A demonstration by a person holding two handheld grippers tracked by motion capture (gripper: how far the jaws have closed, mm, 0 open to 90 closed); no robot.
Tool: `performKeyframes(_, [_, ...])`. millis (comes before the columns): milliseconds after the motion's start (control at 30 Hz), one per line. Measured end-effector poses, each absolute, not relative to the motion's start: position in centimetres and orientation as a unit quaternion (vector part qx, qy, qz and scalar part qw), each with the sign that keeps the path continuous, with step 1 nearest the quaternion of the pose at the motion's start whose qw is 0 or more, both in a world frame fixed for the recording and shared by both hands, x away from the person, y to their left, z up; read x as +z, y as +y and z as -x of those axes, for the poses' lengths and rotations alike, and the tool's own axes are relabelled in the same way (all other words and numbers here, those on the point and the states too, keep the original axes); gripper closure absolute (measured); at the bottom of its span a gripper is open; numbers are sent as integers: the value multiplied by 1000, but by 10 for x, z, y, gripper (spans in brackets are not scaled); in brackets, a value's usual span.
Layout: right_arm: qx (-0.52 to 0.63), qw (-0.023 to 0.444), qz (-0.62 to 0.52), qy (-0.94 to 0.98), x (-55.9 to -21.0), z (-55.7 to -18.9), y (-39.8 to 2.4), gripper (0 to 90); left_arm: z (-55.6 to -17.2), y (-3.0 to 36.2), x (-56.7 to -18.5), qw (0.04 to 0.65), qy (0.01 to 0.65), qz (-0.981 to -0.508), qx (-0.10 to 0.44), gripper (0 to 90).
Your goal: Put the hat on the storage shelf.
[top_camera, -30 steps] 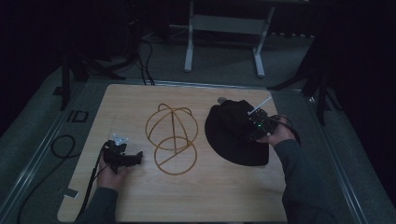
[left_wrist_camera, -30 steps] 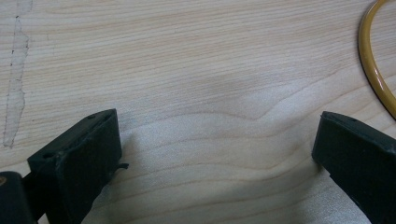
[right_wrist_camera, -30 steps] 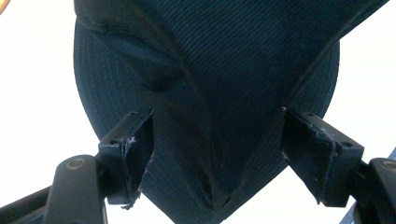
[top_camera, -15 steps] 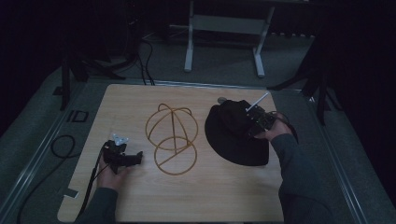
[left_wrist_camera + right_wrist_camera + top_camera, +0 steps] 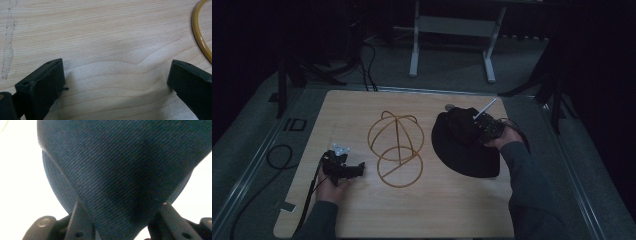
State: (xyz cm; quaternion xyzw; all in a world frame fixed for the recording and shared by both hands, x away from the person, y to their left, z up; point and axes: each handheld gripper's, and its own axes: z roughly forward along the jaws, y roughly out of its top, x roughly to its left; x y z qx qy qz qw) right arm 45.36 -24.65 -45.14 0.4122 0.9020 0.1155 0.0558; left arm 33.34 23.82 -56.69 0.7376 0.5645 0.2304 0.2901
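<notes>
A dark hat (image 5: 464, 145) is seen lying on the right part of the wooden tabletop (image 5: 422, 210), just right of a yellow wire hat stand (image 5: 396, 148). The right tongs (image 5: 482, 131) are set on the hat's crown; in the right gripper view, navy twill fabric (image 5: 125, 175) is bunched between the two jaws, which have just been closing, and the cloth is pinched there into a fold. The jaw tips themselves are covered by the fabric, so the exact contact is hard to make out. In the high view the hat reads almost black and its crown and brim are barely told apart in the dim light.

The left tongs (image 5: 346, 169) are held low over the tabletop at the near left, well apart from the hat. Their jaws are spread wide with only bare wood grain between them, nothing gripped. A curved piece of the stand's yellow ring (image 5: 200, 35) is cut off at the right edge of the left gripper view. The room beyond the tabletop is too dark to read.
</notes>
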Motion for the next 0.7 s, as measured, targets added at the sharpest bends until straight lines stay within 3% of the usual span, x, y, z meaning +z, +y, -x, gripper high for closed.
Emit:
performKeyframes(167, [119,56,-413,901,-449,-453,-247,832,-333,238,-567,290,565,-738,230,15])
performKeyframes(700, [133,62,-415,898,-442,-449,-249,859,-333,238,-567,290,565,-737,230,15])
